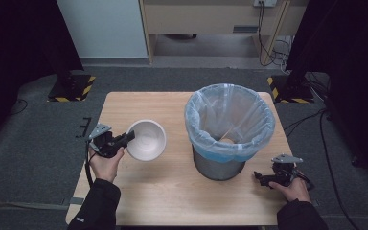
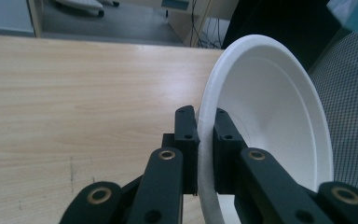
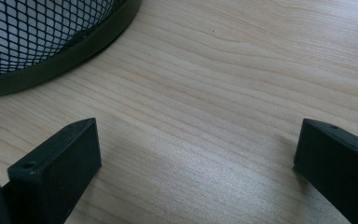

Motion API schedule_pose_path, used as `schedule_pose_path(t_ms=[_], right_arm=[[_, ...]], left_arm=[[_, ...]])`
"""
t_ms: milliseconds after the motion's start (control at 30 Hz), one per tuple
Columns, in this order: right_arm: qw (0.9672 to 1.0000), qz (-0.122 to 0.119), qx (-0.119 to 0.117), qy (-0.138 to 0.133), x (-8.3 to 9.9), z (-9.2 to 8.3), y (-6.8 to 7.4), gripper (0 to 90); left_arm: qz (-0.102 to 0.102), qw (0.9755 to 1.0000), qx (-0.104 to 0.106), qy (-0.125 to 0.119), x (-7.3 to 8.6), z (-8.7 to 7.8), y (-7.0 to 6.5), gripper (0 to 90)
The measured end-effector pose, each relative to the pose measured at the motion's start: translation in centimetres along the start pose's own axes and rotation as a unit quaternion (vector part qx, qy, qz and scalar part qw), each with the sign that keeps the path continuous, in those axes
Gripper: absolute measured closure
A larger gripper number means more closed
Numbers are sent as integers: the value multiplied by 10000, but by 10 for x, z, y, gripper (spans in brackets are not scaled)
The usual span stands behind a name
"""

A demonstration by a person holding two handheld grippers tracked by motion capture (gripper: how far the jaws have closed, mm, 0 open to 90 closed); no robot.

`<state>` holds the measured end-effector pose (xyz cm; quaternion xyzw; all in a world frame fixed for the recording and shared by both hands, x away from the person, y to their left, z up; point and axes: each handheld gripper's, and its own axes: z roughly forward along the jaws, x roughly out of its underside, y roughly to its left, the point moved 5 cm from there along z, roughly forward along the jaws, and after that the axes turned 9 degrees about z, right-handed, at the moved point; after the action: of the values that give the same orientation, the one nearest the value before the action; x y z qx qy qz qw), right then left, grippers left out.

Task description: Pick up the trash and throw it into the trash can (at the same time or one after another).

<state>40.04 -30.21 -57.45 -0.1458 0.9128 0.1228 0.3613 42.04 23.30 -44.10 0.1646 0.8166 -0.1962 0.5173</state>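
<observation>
Wooden table [image 1: 172, 191] | left gripper [image 1: 124, 139] pinches bowl [image 1: 146, 139] rim, tilting it binward | bin [image 1: 227, 129] lined, waiting | right gripper [image 1: 264, 179] rests agape, empty

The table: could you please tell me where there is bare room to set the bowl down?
Bare table along the near edge between both hands, and the far-left corner. Crowded on the right by the bin.

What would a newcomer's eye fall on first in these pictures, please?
Probably the round white paper bowl, tipped up left of the table's middle with its rim pinched in the left gripper. Next comes the metal mesh bin lined with a pale blue plastic bag, standing right of centre. The right gripper rests open near the bin's base.
</observation>
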Motion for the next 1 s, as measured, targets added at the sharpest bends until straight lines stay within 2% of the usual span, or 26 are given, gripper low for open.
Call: schedule_pose_path(t_ms=[300, 500, 767, 1000], right_arm=[[10000, 11, 0, 2, 0, 0, 0, 8], [10000, 2, 0, 0, 0, 0, 0, 8], [10000, 1, 1, -1, 0, 0, 0, 8], [10000, 1, 1, 0, 0, 0, 0, 8]], left_arm=[[27, 9990, 17, -442, -19, -18, -4, 832], [118, 9970, 54, -764, -34, -30, -11, 832], [246, 9929, 171, -1149, -52, -46, -24, 832], [368, 9876, 279, -1500, -68, -61, -38, 832]])
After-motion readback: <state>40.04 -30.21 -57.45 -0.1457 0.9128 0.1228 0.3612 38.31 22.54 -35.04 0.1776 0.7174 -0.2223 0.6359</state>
